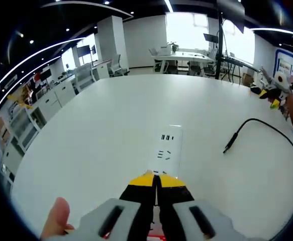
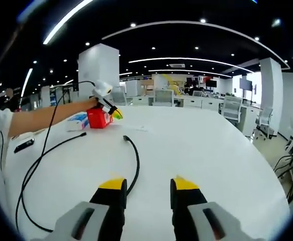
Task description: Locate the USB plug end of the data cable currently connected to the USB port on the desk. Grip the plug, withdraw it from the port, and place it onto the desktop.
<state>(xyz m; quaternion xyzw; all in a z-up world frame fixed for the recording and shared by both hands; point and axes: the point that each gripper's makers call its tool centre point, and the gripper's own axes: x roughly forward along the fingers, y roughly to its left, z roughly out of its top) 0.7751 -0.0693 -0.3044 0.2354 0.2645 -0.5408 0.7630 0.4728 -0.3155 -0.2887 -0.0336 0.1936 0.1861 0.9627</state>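
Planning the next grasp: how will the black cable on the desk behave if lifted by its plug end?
Black cable probably floppy: it lies in loose curves on the desk. Likely light, being thin. The rest would probably trail behind the plug.

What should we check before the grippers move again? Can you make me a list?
1. Cable plug out of the power strip: ok, it lies apart from it.
2. Plug resting on the white table: ok.
3. Right hand-held gripper open and empty: ok.
4. Left hand-held gripper open: not ok, jaws shut at the strip's near end.
5. Is that plug a USB one: cannot tell, too small.
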